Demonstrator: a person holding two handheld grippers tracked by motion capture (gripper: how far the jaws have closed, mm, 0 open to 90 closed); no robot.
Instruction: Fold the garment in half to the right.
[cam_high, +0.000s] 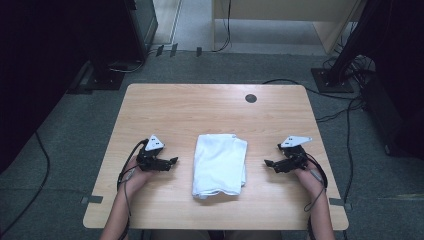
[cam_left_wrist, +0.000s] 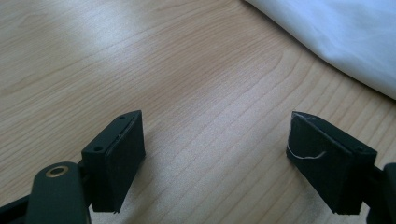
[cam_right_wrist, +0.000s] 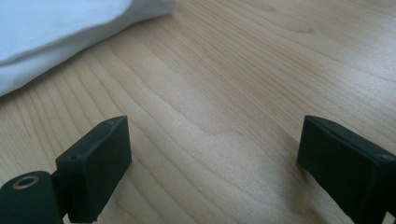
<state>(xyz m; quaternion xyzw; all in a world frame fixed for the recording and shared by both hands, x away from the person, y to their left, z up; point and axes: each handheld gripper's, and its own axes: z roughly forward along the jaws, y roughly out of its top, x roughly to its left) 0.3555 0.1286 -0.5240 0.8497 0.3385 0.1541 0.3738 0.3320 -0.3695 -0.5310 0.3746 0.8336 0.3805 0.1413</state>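
On a wooden table (cam_high: 165, 107), a folded white towel (cam_high: 220, 165) lies at centre, flanked by two hand-held grippers pointing inward. At 9 o'clock of the towel, the left gripper (cam_high: 173, 161) rests near it, jaws spread wide and empty. At 3 o'clock, the right gripper (cam_high: 266, 162) mirrors it, jaws likewise apart over bare wood.

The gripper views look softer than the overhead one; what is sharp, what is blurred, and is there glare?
Left gripper view: wood grain crisp, white towel soft, pale sheen upper left. Right gripper view: near fingers blurred, grain sharper farther off. High view: table evenly lit, surroundings dark.
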